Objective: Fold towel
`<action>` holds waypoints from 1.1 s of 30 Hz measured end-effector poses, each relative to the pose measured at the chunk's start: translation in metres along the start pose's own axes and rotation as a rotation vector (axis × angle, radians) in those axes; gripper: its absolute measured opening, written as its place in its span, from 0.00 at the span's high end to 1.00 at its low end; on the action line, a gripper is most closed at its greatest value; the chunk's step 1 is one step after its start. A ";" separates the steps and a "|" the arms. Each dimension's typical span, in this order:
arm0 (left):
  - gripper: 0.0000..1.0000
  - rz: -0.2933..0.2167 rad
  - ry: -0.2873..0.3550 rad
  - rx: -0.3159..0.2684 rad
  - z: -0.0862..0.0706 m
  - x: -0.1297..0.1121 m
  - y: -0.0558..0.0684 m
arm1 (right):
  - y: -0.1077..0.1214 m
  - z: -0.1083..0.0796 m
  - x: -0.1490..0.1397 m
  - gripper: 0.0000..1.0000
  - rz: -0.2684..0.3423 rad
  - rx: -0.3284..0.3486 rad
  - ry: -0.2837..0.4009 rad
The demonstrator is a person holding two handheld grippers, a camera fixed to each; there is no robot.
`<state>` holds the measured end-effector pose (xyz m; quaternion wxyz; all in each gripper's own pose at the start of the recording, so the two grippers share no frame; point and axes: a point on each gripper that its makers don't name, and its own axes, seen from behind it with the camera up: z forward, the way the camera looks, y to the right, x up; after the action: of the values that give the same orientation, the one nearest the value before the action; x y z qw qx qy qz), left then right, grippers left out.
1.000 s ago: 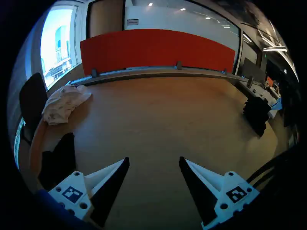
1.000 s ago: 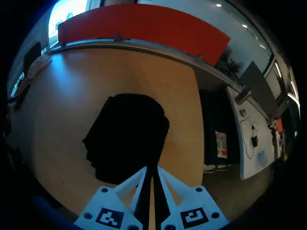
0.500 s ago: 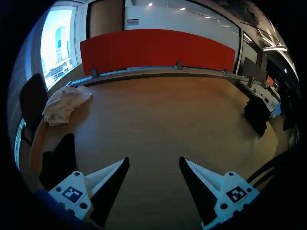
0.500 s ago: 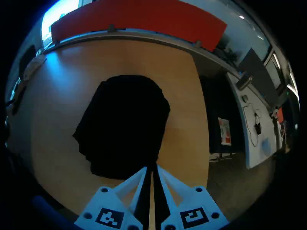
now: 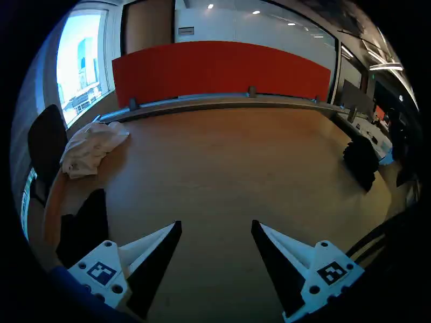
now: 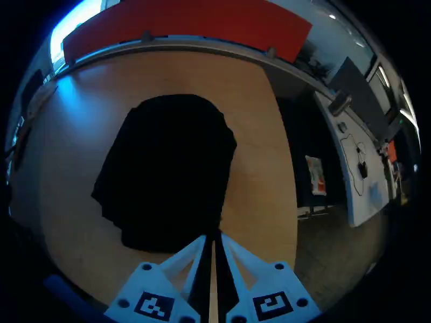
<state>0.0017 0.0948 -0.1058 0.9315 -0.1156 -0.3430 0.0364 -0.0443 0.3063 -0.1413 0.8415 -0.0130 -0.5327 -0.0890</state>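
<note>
Left tongs (image 5: 215,229) spread over the table (image 5: 226,161); right tongs (image 6: 214,237) pressed together — pinching an edge of the black towel (image 6: 167,172).

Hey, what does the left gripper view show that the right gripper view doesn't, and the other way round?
Left gripper view: the left claw, open over bare wood, and a crumpled white cloth by the window.
Right gripper view: the right claw, shut and apparently pinching the black towel by its near edge, plus a white desk with cables and the floor beyond the table edge.
Both: the wooden table, the red partition, and the black towel, which is small at the far right of the left gripper view.
</note>
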 end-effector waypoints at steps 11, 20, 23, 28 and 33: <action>0.04 0.007 -0.001 -0.002 -0.001 0.000 0.002 | -0.002 0.005 0.000 0.95 0.013 -0.023 0.005; 0.04 0.002 0.001 0.000 -0.001 0.000 0.000 | -0.002 -0.002 0.002 0.91 0.033 -0.036 0.041; 0.04 0.001 0.003 0.000 -0.001 0.001 0.000 | -0.001 -0.005 0.001 0.89 0.041 -0.044 0.049; 0.04 0.000 0.004 0.000 -0.001 0.000 -0.001 | 0.000 -0.011 -0.004 0.87 0.053 -0.054 0.057; 0.04 -0.001 0.004 -0.004 -0.001 -0.001 -0.001 | 0.004 -0.015 -0.007 0.76 0.066 -0.068 0.071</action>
<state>0.0015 0.0937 -0.1071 0.9319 -0.1172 -0.3414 0.0351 -0.0332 0.3093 -0.1537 0.8613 -0.0559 -0.4987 -0.0798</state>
